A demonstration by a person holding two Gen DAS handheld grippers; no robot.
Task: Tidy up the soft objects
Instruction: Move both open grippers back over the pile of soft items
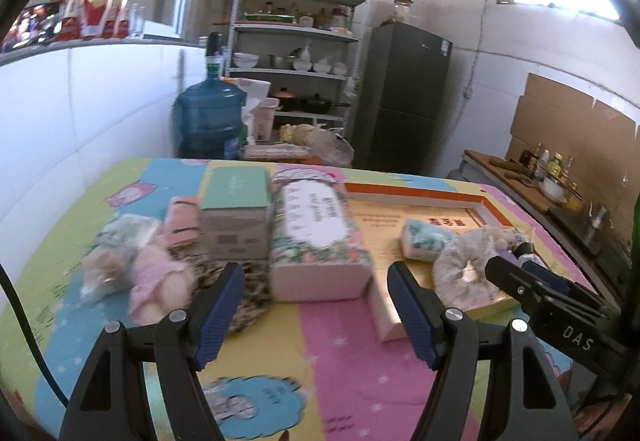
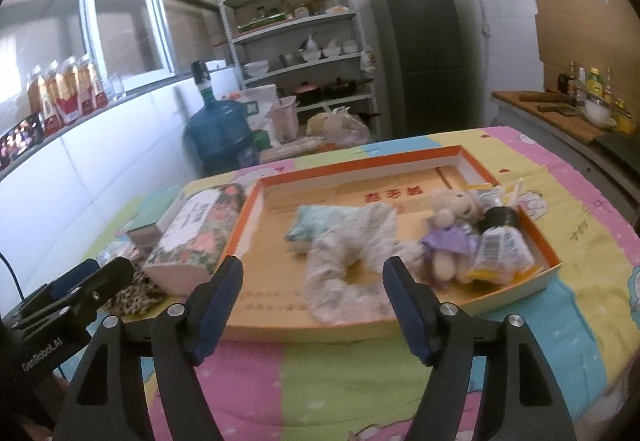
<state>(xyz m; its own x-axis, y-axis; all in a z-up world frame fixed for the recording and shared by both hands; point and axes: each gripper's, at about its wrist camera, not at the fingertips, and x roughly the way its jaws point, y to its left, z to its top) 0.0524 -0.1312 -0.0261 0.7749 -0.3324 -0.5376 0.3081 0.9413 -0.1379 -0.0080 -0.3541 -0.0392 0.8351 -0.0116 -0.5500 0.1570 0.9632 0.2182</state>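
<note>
Ahead of the right tongs (image 2: pixel 312 295) the tabletop (image 2: pixel 312 381) carries an orange-rimmed tray (image 2: pixel 440 157) holding a pale fluffy scrunchie (image 2: pixel 352 261), a rolled teal cloth (image 2: pixel 316 227) and a small teddy in purple (image 2: pixel 448 233). Beyond the left tongs (image 1: pixel 316 305) stands a floral tissue pack (image 1: pixel 316 237), with a pink plush (image 1: pixel 154 277) off to their left. Both tongs gape wide, gripping nothing (no pad touches anything).

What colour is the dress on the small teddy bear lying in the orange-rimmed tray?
Purple, or lilac; the teddy bear shows best in the right wrist view.
</note>
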